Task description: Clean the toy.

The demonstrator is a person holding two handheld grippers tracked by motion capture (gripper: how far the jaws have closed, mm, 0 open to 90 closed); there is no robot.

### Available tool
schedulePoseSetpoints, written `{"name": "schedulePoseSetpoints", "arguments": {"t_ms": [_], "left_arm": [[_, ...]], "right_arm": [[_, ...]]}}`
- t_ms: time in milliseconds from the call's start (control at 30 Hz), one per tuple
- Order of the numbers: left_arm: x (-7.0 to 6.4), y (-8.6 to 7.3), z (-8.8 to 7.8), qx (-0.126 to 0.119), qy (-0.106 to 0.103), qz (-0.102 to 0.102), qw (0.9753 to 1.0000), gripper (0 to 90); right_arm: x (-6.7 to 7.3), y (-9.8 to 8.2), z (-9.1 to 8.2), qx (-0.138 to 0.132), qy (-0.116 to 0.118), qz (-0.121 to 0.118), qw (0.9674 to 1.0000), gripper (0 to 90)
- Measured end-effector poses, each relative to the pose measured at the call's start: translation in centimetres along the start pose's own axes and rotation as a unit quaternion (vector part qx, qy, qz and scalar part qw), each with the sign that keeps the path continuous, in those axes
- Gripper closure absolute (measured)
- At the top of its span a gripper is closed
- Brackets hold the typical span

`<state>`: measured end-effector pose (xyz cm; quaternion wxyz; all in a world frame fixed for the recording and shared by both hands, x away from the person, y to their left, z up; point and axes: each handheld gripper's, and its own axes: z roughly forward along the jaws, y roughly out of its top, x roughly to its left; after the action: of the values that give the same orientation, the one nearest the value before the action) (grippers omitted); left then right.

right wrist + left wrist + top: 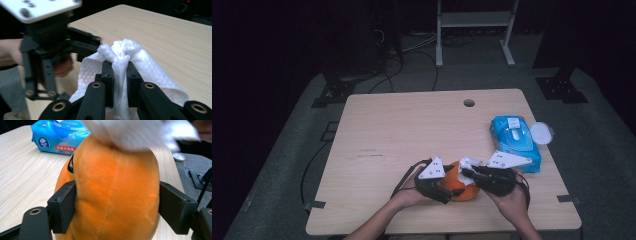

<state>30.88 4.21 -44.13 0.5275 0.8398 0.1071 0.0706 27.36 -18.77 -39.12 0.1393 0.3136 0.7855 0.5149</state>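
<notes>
At the near edge of the table the person's two hands came in side by side, each wrapped around one black gripper. The left gripper [443,191] had its flat black pads pressed into both sides of a single orange plush toy [112,195], a rounded, soft-piled thing with a seam running down its middle; the jaws stood fairly wide and the plush bulged between them, resting on the tabletop. Just beside it, the right gripper [120,75] pointed in towards the toy from the other side, its jaws drawn nearly together and pinching one white wipe [125,57], a crumpled sheet with a fine dimpled weave, bunched into a knot above the pads and draping loose below them. In the left gripper view that wipe lay against the top of the toy. Each gripper carried a pale three-cornered plate on top, two in all. Beyond the right gripper, a little farther along the pale wood-grain table [402,125], lay one glossy blue pack of wipes [515,141], and past that a small round white lid [541,133].
</notes>
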Motion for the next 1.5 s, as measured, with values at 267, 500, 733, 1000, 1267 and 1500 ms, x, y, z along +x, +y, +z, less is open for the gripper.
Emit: {"name": "schedulePoseSetpoints", "arguments": {"t_ms": [267,500,733,1000,1267,1500], "left_arm": [[0.2,-0.2,-0.2,-0.001,-0.004,0.0,1.0,21.8],[0.5,-0.3,-0.6,0.002,-0.007,0.0,1.0,21.8],[0.2,-0.1,-0.3,0.003,0.003,0.002,1.0,21.2],[0.7,-0.1,-0.4,-0.01,-0.006,0.0,0.9999,8.7],[0.9,-0.4,0.3,-0.015,-0.017,-0.004,0.9997,22.6],[-1.6,1.1,0.3,0.0,0.008,0.074,0.9972,32.4]], "right_arm": [[-3.3,-1.6,-0.9,0.009,-0.032,0.053,0.998,79.9],[-3.1,-1.7,-1.1,0.01,-0.029,0.06,0.9977,79.9],[0.6,0.3,-0.3,0.005,0.01,-0.001,0.9999,78.9],[-0.5,-0.5,-0.6,0.011,-0.001,0.006,0.9999,79.7],[-0.6,-0.4,-1.0,0.013,-0.003,0.017,0.9998,79.5],[2.3,0.8,0.2,0.012,0.007,-0.042,0.999,79.3]]}}
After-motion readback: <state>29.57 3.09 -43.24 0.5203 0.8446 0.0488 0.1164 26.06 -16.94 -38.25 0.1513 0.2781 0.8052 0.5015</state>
